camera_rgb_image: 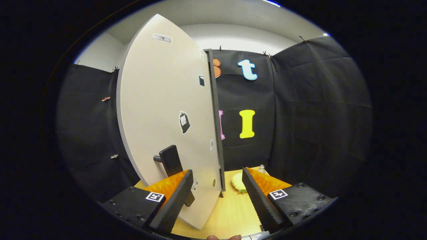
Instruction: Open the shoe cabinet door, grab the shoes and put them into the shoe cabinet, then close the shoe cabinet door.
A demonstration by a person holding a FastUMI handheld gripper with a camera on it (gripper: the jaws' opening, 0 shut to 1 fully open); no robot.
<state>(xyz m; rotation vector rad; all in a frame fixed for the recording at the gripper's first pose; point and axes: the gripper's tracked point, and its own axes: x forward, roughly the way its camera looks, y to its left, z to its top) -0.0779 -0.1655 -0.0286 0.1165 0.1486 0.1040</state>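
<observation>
Gripper view puts your tongs [217,190] spread wide, with nothing pinched between the two fingers. The shoe cabinet door [166,113] stands just ahead of you, a pale panel swung toward the camera so that you see its broad face and, along the right side, its thin dark edge. Its dark handle [170,160] juts out low on the panel, right above your left finger [175,200]; that finger overlaps the door's lower part, though you cannot tell whether it touches. The door's free edge falls in the gap between your fingers, nearer the left one. Your right finger [258,196] hangs apart from the door, over the wooden tabletop [230,213]. Beyond the fingers, just right of the door's edge, a pale yellowish object [238,182] lies on the tabletop; what it is you cannot tell.
</observation>
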